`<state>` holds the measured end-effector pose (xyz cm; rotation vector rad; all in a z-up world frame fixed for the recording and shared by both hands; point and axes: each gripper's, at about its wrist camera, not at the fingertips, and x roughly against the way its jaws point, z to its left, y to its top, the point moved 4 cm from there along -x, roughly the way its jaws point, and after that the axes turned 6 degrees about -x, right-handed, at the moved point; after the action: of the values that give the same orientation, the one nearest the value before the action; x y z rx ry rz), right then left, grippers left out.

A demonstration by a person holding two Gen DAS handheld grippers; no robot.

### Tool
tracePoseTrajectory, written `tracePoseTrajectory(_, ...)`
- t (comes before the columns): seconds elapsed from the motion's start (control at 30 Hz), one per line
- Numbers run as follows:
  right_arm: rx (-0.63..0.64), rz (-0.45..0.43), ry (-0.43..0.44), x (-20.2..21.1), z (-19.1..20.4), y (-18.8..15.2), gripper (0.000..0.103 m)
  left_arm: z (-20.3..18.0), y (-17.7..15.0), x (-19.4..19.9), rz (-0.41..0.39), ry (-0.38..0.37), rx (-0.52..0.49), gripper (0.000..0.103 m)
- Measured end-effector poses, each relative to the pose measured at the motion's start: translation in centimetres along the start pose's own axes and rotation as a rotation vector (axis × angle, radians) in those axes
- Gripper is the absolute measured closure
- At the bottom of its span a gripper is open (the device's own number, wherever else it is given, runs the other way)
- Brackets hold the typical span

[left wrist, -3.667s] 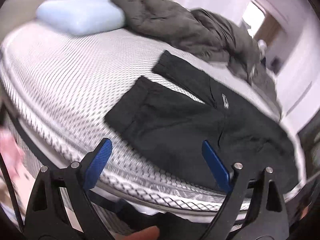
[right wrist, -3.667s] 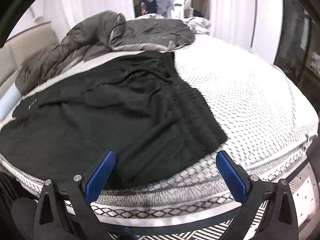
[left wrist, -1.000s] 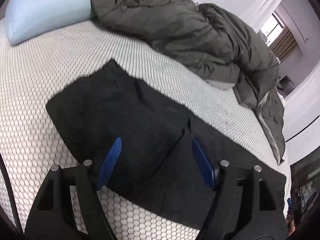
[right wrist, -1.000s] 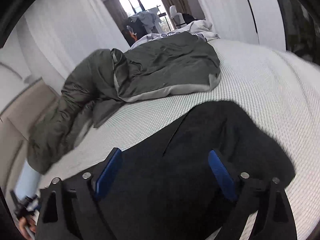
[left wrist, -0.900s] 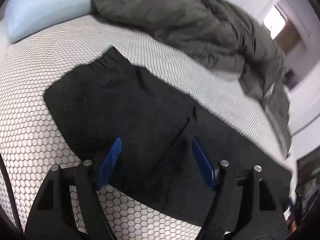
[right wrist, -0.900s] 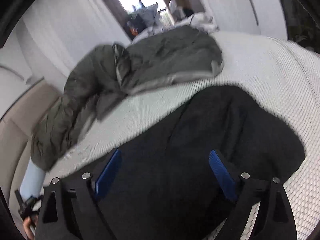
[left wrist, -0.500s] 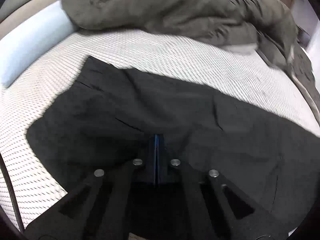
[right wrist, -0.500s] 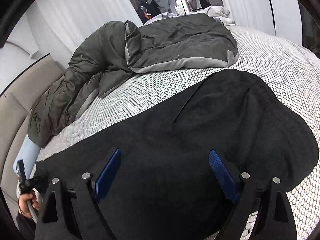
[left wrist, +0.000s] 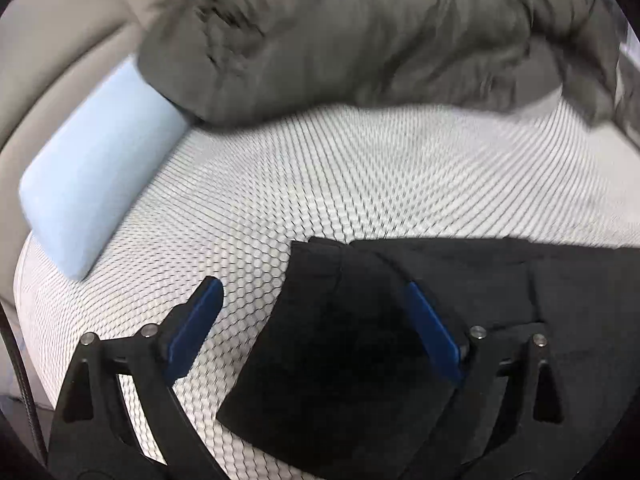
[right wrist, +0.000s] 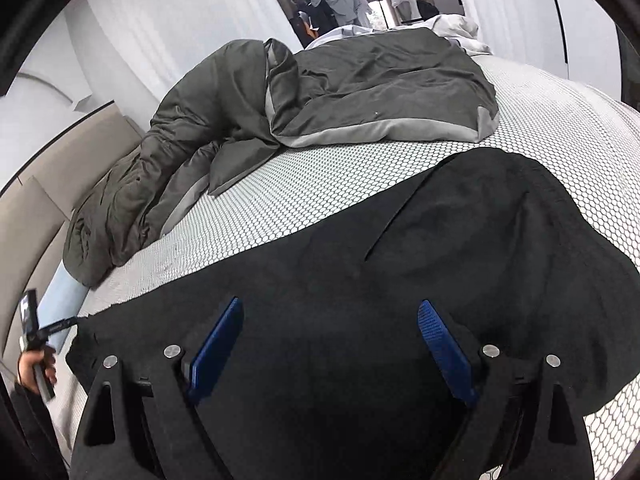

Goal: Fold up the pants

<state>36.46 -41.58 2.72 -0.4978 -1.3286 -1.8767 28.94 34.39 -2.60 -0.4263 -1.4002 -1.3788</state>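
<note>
Both my claws gape empty, left gripper freshly sprung apart over the leg end of the black pants on the honeycomb mattress, right gripper above the pants' middle, grey duvet and blue pillow lying beyond.

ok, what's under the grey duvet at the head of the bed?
The grey duvet covers one end of the blue pillow and lies on the mattress. Anything else beneath it is hidden.
</note>
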Motion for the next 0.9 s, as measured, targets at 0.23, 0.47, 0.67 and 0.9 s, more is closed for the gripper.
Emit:
tracePoseTrajectory(0.23, -0.025, -0.033, -0.003, 0.7, -0.8, 0.8, 0.013, -1.5, -0.5, -4.1, 0.076, -0.067, -0.037, 0.060)
tracePoseTrajectory(0.47, -0.049, -0.061, -0.019, 1.6, -1.7, 1.1, 0.013, -1.4, 1.2, 0.7, -0.158, -0.052, 0.023, 0.074)
tracePoseTrajectory(0.67, -0.072, -0.070, -0.030, 2.4, -2.7, 1.3, 0.013, -1.8, 0.7, -3.9, 0.005, -0.014, 0.070, 0.055)
tracePoseTrajectory(0.9, -0.189, -0.168, -0.057, 7.8, -7.8, 2.3, 0.013, -1.0, -2.7, 1.5, -0.067, -0.175, 0.248, 0.017)
